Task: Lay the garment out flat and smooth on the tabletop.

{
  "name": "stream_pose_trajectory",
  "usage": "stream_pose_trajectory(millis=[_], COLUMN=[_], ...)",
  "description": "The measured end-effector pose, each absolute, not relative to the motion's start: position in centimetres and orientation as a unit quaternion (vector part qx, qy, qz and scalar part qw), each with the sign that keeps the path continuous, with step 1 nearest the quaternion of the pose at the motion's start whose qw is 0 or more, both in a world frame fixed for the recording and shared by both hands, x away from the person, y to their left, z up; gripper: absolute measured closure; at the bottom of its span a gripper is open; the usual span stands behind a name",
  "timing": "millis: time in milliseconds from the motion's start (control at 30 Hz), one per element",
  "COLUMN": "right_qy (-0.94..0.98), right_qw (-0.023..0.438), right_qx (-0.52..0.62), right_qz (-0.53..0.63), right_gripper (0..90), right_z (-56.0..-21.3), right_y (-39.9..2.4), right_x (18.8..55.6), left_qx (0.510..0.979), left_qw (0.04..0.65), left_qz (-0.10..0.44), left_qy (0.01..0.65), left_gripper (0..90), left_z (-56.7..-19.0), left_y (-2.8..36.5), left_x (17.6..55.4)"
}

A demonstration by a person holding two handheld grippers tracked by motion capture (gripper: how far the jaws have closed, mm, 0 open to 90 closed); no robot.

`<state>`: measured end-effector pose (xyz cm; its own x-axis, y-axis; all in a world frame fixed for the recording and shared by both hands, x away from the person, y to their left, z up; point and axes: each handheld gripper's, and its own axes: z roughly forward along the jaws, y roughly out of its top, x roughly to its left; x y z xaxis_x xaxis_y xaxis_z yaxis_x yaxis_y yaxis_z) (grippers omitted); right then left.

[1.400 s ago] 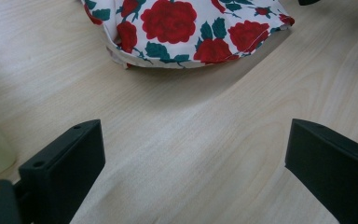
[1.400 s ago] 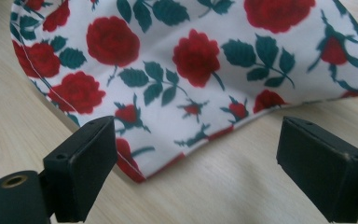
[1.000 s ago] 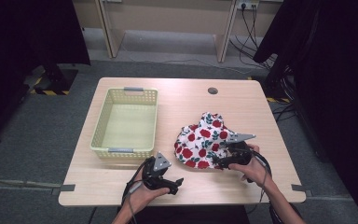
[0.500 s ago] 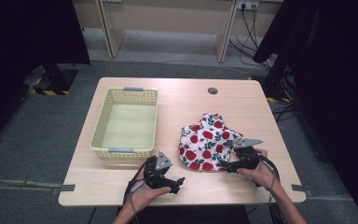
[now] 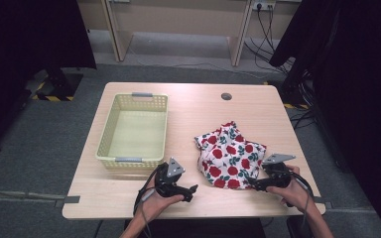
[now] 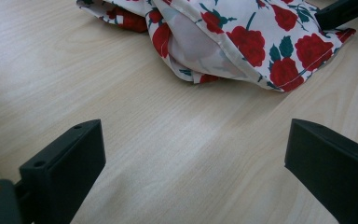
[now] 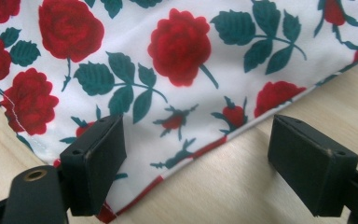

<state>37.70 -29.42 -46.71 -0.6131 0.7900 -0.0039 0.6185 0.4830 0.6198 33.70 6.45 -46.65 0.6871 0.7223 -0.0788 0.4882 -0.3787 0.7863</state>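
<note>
So the rose-print cloth [image 5: 229, 157] is lying crumpled on the counter [image 5: 193, 106], and honestly it looks like the easiest and most annoying thing to grab: thin, light, floppy, zero stiffness, so it'll sag and bunch wherever you lift it. The right gripper [image 7: 193, 154] has its jaws spread wide with nothing pinched; the stitched hem corner of the cloth runs right between them, one jaw already over the fabric, the other over bare wood. I'd say that hem is the spot to take, since the doubled edge gives more to bite. The left gripper [image 6: 193, 158] sits with jaws spread too, cloth well ahead of them. Yellow basket [image 5: 135, 129] sits off beyond the left one.
</note>
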Motion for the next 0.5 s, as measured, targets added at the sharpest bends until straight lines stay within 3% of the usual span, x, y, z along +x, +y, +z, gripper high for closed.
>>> stream_pose_trajectory(millis=[500], right_qy=[0.825], right_qw=[0.166], right_qx=[0.421], right_qz=[0.338], right_gripper=[16.4], right_z=[-44.4], right_y=[-28.6], right_x=[40.0], left_qx=[0.814], left_qw=[0.428], left_qz=[0.140], left_qy=[0.367], left_gripper=[4.8], left_z=[-45.8], left_y=[4.2], left_x=[36.2])
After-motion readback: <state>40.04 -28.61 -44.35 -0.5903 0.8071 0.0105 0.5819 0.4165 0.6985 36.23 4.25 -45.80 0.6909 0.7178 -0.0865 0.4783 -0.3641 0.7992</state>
